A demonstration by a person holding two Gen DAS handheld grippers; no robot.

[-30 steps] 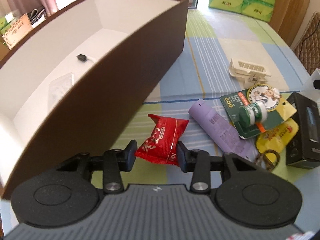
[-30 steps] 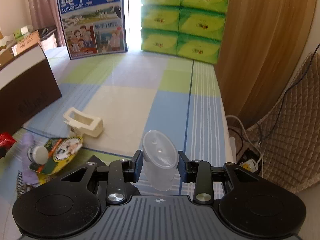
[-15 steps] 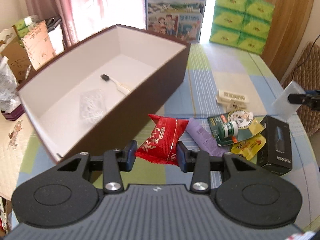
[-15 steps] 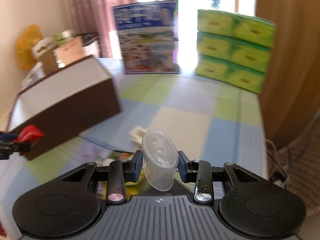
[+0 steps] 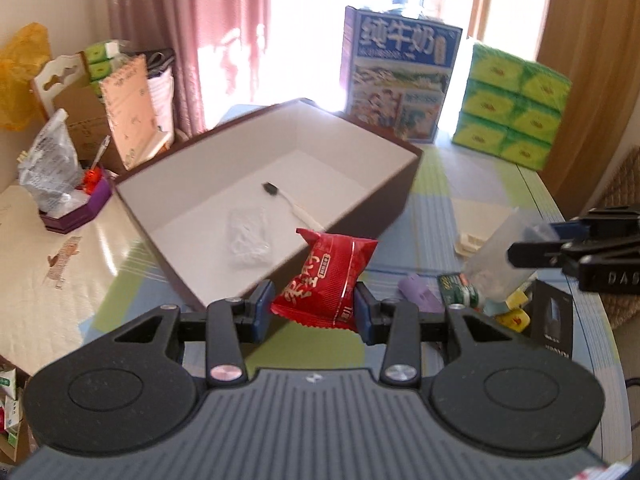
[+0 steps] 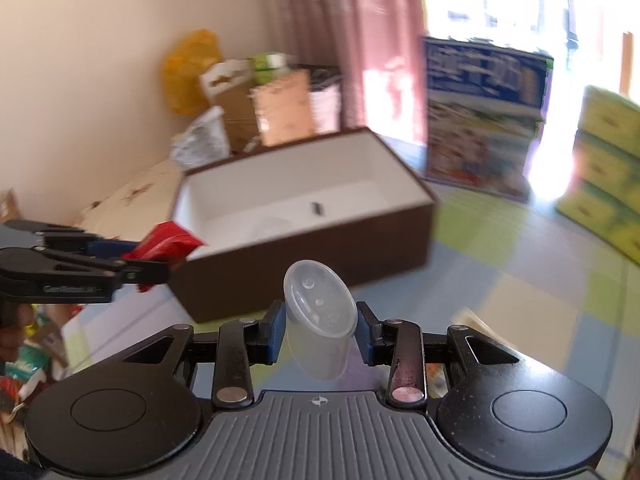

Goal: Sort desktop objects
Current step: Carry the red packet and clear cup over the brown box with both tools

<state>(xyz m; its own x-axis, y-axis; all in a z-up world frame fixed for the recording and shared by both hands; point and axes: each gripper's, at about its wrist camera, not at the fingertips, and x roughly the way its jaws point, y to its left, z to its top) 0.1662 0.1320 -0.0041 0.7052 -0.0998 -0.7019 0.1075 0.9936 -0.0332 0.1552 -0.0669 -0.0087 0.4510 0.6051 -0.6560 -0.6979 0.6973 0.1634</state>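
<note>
While held up over the near corner of the brown box (image 5: 404, 184), red snack bag (image 5: 326, 280) pinched tight in the left gripper (image 5: 314, 316), its bottom edge hidden behind the pads. Inside the box, on the white floor: a clear crinkly packet (image 5: 248, 232), hard to make out, and a small black-tipped white thing (image 5: 288, 202), partly covered by the bag. Further right on the checked tablecloth (image 5: 480, 184), a purple tube (image 5: 418, 296) and a green card pack (image 5: 460, 288), mostly hidden. Then a black box (image 5: 554, 320), cut off by the right gripper (image 6: 320, 330). Squeezed between that gripper's pads, a clear plastic cup (image 6: 320, 320), tilted, lid end up. Blurry in the right wrist view: milk carton (image 6: 484, 120) and green tissue packs (image 6: 608, 168).
</note>
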